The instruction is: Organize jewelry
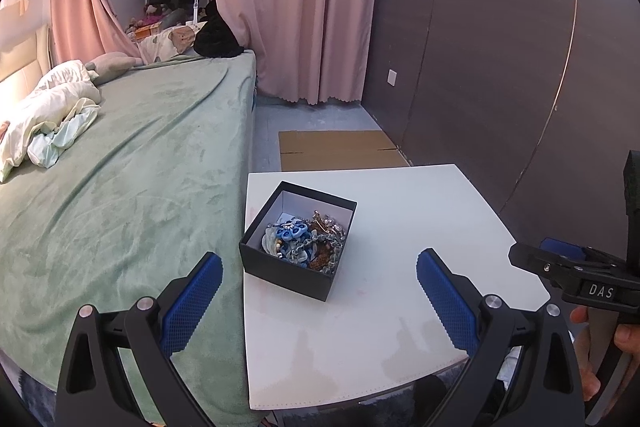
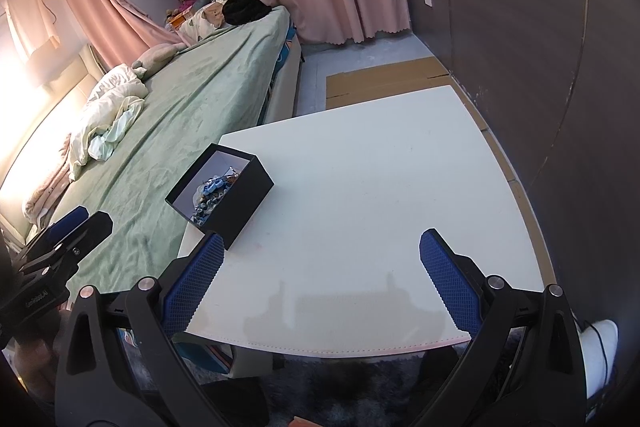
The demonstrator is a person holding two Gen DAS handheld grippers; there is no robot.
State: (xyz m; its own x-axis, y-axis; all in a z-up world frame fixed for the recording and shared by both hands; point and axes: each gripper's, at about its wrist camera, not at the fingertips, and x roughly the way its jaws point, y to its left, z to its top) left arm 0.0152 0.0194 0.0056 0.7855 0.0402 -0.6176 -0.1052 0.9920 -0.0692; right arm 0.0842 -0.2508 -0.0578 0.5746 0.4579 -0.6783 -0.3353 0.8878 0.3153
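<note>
Two tools [image 1: 318,291] [image 2: 322,273] wide apart, empty; jewelry box [image 1: 298,263] upright, mouth upward, corner toward them.

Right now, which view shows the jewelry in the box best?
Left wrist: it looks down into the box, so the jewelry shows fully. Right wrist sees it obliquely; the near wall hides part of the pile.

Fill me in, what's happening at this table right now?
A person holds two grippers over a white table beside a bed. The left gripper and right gripper are both open and empty. An open black box near the table's bed-side edge holds a jumble of jewelry. Nothing is being touched.
</note>
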